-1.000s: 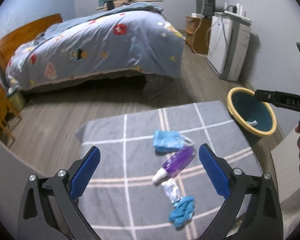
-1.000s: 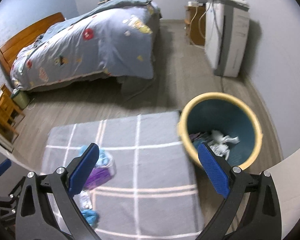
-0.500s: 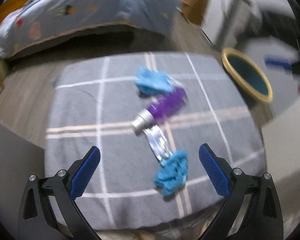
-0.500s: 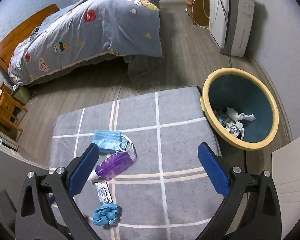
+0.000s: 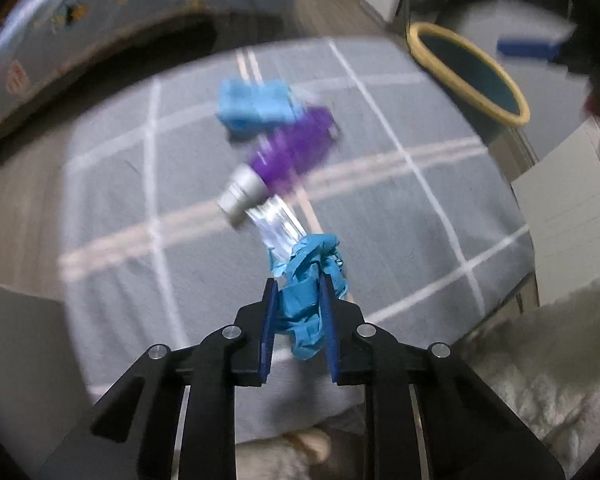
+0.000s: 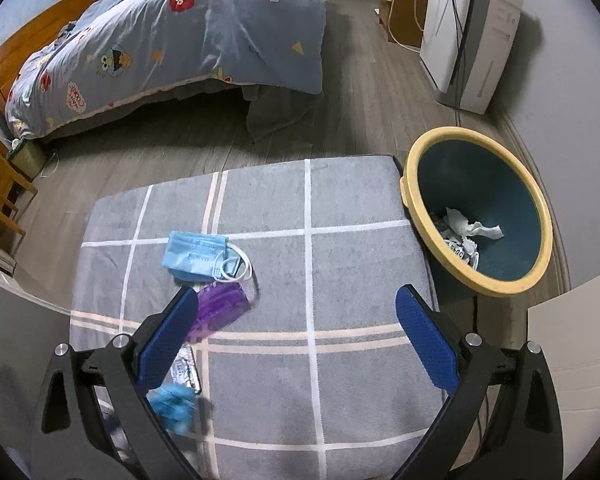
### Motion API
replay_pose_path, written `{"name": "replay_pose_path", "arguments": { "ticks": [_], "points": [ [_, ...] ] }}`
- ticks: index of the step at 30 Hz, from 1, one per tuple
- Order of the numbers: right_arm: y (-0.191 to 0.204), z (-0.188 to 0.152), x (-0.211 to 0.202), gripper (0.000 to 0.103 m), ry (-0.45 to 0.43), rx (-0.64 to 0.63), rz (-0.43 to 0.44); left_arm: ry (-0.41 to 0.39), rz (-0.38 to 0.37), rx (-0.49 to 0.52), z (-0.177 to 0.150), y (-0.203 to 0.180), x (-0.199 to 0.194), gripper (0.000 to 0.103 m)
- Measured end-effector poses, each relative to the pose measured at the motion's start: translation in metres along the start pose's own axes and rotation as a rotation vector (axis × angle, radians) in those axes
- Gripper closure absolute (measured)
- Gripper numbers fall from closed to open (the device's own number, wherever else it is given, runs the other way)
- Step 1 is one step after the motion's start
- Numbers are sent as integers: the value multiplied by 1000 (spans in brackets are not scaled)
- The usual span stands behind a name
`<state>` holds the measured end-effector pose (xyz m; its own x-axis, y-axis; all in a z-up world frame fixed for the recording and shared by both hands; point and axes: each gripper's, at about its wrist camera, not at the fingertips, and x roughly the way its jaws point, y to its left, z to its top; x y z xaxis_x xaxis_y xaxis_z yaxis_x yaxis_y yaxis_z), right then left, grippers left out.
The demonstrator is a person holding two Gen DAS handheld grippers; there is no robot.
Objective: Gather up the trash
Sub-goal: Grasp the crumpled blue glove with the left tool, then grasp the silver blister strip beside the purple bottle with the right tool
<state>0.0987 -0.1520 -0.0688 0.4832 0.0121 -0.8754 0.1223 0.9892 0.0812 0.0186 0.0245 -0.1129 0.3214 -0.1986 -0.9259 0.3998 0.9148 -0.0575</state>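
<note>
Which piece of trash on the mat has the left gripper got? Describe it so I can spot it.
On the grey mat with white grid lines, follow the row of litter to its near end. There the left gripper is clamped on a crumpled teal-blue glove. It is wadded, unlike the flat light-blue face mask and purple plastic bottle.

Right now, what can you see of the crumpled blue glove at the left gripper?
The blue glove is a crumpled wad of thin, rubbery-looking material, lying at the near end of the grey checked mat. The left gripper has just been closing, and its blue pads now pinch the wad between them. Its far end overlaps a shiny foil packet. Whether it is lifted is unclear.
</note>
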Motion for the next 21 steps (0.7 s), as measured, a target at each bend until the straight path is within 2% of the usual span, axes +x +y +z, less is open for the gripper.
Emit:
{"name": "replay_pose_path", "arguments": {
  "ticks": [5,8,10,12,14,17,21],
  "points": [
    [9,-23,15,6,85,48,50,-81,31,-25,22,31,-52,81],
    [33,-39,24,6,94,-43,27,-110,89,-26,28,53,-69,81],
    [51,-52,34,6,106,-123,10,-135,80,-92,29,70,-71,81],
    [67,-63,45,7,128,-184,20,-151,28,-178,28,85,-66,81],
    [81,-69,53,11,138,-236,40,-152,6,-210,31,91,-63,81],
    [98,-74,64,14,139,-301,46,-151,33,-178,34,93,-60,81],
    [113,-82,84,31,193,-329,58,-154,6,-213,37,100,-56,81]
  ]
}}
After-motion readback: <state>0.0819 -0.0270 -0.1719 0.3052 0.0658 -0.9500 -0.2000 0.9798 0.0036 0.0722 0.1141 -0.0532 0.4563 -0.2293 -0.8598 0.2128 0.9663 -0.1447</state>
